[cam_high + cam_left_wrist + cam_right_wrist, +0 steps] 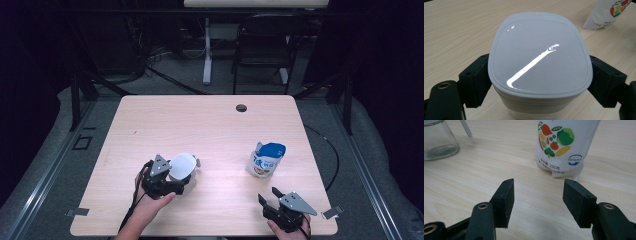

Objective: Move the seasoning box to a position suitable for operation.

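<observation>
Left of the 2 hand-held grippers, the left gripper [172, 182] clamps a white, rounded-square plastic lid [539, 58] that sits on a clear glass jar [186, 172], its black jaws pressed against the lid's opposite side edges in the left gripper view. That lid is about as wide as it is deep, so it has no marked long axis; its glossy top faces up and tips slightly toward the camera that rides on the gripper, with a bright streak of reflected light across it. In the high view the jar stands on the light wooden table [165, 125] in its near left part, the lid appears tipped up toward the far side, and the person's left hand [150, 205] holds the gripper just behind it. The right gripper [270, 197] rests near the table's near right edge with its jaws spread wide and nothing between them, pointing toward a white and blue stand-up pouch printed with vegetables [560, 145]. The pouch stands upright, its long axis vertical and its open top upward, well apart from the jar. In the right gripper view the jar's clear glass base [439, 143] shows at the far left.
</observation>
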Demonstrator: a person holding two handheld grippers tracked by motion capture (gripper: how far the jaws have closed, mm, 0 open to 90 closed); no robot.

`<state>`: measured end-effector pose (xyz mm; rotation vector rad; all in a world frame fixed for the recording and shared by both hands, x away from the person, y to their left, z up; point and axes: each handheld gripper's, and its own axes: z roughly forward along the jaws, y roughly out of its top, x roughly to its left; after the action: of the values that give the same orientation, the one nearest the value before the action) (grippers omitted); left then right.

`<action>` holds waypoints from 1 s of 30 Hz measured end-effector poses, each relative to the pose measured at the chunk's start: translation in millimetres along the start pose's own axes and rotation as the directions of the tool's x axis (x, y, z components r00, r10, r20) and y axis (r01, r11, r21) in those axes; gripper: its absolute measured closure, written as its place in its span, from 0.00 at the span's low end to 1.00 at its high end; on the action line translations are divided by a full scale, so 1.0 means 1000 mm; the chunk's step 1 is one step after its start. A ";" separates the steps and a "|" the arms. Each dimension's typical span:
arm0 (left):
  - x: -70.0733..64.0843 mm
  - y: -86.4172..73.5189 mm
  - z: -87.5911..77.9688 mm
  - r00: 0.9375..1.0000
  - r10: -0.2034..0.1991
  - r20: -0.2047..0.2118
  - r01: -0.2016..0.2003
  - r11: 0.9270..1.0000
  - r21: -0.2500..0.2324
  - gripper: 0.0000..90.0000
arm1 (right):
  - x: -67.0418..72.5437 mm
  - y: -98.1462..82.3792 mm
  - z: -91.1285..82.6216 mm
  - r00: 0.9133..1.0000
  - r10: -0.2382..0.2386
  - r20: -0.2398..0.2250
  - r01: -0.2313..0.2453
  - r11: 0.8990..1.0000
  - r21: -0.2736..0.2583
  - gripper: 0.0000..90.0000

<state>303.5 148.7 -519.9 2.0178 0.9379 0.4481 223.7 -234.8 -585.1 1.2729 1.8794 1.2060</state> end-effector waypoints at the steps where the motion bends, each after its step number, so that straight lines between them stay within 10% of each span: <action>1: -0.001 0.000 0.000 1.000 0.000 0.001 0.000 1.000 0.000 0.18 | 0.000 0.000 0.000 1.000 0.002 -0.001 -0.002 1.000 -0.003 0.47; 19: 0.005 -0.008 -0.018 0.997 -0.061 0.046 0.061 0.998 -0.015 0.18 | 0.002 -0.001 0.001 1.000 -0.004 -0.007 0.004 1.000 0.002 0.47; 30: 0.016 -0.019 -0.049 0.999 -0.051 0.013 0.052 0.991 -0.122 0.28 | 0.003 -0.002 0.002 1.000 0.003 -0.004 -0.003 1.000 0.002 0.47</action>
<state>275.8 194.3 -507.5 1.8792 0.9318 0.4554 223.4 -231.9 -587.6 1.2755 1.8824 1.2092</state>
